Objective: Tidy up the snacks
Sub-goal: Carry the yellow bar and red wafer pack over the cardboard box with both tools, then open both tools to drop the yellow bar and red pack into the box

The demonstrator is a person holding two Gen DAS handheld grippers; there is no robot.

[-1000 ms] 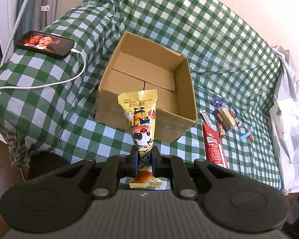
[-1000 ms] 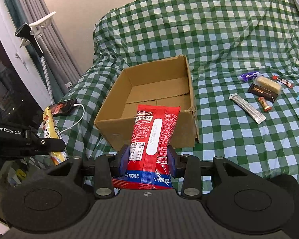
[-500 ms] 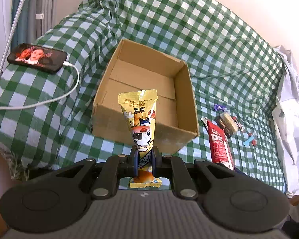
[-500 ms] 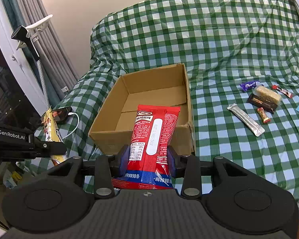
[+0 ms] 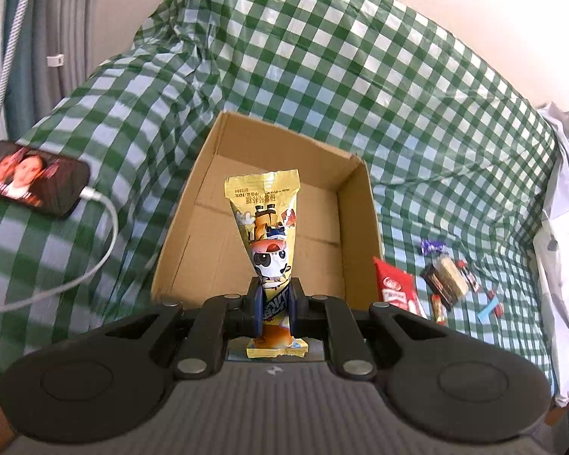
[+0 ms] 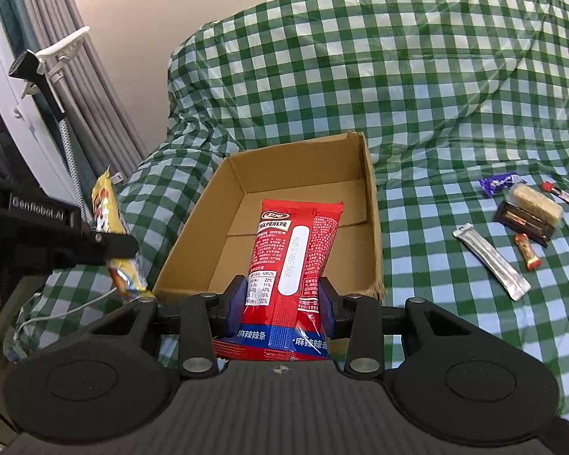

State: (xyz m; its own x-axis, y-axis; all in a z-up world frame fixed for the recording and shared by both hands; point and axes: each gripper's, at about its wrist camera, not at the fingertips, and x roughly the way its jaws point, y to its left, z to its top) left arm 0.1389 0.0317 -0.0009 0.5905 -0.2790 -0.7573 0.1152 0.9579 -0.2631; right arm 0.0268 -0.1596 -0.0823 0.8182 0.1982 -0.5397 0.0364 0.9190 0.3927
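Both hand-held grippers have closed in on the cardboard box (image 6: 373, 227): left (image 5: 274, 305) clamping the yellow packet (image 5: 269, 242), right (image 6: 280, 305) the red packet (image 6: 292, 250), ready to drop.

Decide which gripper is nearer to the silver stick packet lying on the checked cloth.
Right. The right gripper, holding the red packet, is beside the silver stick packet; the left gripper is across the cardboard box from it.
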